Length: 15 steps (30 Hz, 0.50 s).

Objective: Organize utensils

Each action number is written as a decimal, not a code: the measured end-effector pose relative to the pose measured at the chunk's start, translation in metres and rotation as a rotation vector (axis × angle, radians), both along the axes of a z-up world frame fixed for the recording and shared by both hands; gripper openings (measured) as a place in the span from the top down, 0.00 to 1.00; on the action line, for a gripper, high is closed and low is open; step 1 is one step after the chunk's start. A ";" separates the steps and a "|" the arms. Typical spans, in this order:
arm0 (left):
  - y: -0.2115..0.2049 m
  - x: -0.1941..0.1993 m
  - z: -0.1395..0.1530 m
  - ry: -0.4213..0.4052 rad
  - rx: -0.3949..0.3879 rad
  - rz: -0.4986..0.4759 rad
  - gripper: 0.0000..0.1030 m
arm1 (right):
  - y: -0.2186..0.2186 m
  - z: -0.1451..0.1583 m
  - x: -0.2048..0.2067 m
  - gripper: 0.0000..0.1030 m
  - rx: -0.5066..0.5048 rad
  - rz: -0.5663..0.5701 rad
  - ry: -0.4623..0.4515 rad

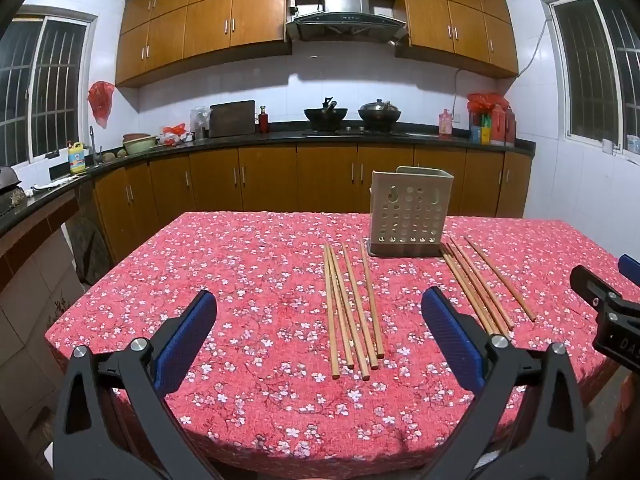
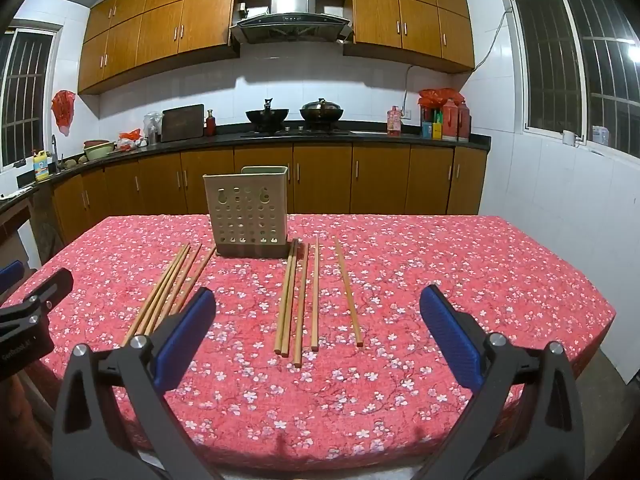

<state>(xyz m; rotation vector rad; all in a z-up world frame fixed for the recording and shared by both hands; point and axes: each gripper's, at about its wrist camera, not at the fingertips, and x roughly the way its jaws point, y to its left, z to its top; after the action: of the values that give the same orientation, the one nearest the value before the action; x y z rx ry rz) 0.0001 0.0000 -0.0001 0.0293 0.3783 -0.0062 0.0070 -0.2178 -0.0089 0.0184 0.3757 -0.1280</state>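
A beige perforated utensil holder stands upright on the table with a red floral cloth. Several wooden chopsticks lie flat in two groups in front of it: a left group and a right group. My left gripper is open and empty above the table's near edge, facing the left group. My right gripper is open and empty, facing the right group. Each gripper shows at the edge of the other's view.
A dark kitchen counter with wooden cabinets runs behind the table, bearing two woks, bottles and a cutting board. Barred windows are on both side walls. The table's near edge lies just below the grippers.
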 end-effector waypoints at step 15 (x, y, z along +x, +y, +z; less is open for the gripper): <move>0.000 0.000 0.000 0.002 0.001 0.000 0.02 | 0.000 -0.001 0.000 0.04 0.001 0.000 0.002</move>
<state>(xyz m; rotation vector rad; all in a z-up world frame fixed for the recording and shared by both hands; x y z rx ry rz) 0.0001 0.0000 -0.0001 0.0300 0.3799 -0.0059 0.0073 -0.2181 -0.0104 0.0196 0.3773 -0.1276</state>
